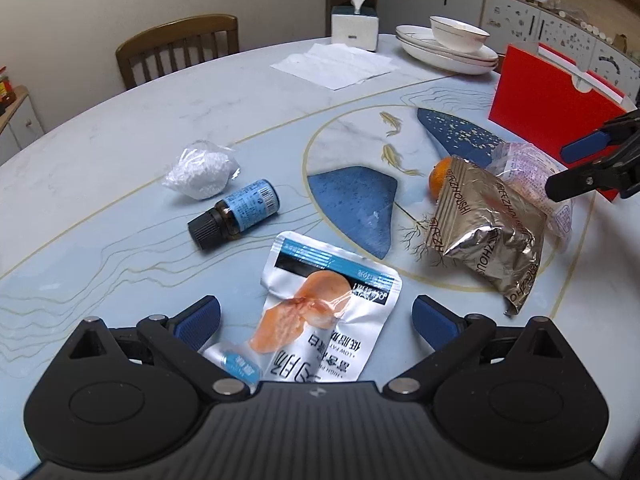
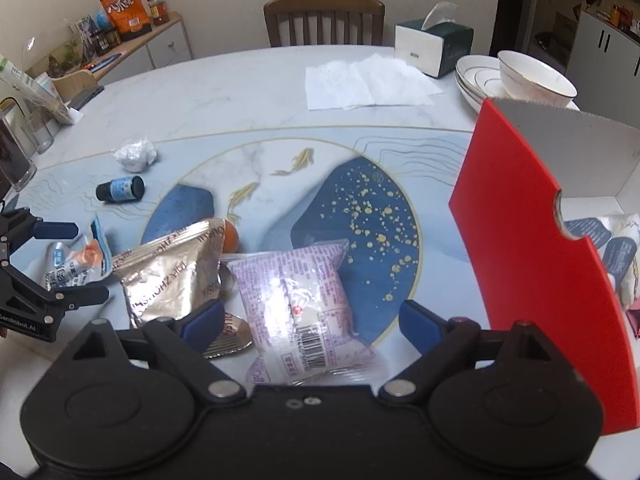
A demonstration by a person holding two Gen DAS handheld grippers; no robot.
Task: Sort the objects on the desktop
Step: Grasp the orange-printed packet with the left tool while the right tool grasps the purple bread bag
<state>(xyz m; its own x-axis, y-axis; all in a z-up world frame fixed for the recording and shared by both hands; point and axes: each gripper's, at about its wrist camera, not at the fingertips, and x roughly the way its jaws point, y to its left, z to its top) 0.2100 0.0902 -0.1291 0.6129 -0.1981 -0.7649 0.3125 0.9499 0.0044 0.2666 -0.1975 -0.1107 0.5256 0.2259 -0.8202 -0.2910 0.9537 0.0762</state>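
Home dining room, probably; marble table [image 1: 160, 92], wooden chair [image 2: 324, 20], stacked dishes [image 1: 448, 48]

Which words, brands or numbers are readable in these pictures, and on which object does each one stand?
"LOW FAT": white snack pouch, upside down; its large Chinese characters are cut off.
"BEREZHOUSE", approximately: silver foil bag, crinkled.
"GenRobot.AI": left gripper.
Too small or blurred: brown bottle label, purple packet print and barcode digits, orange bag on the sideboard.
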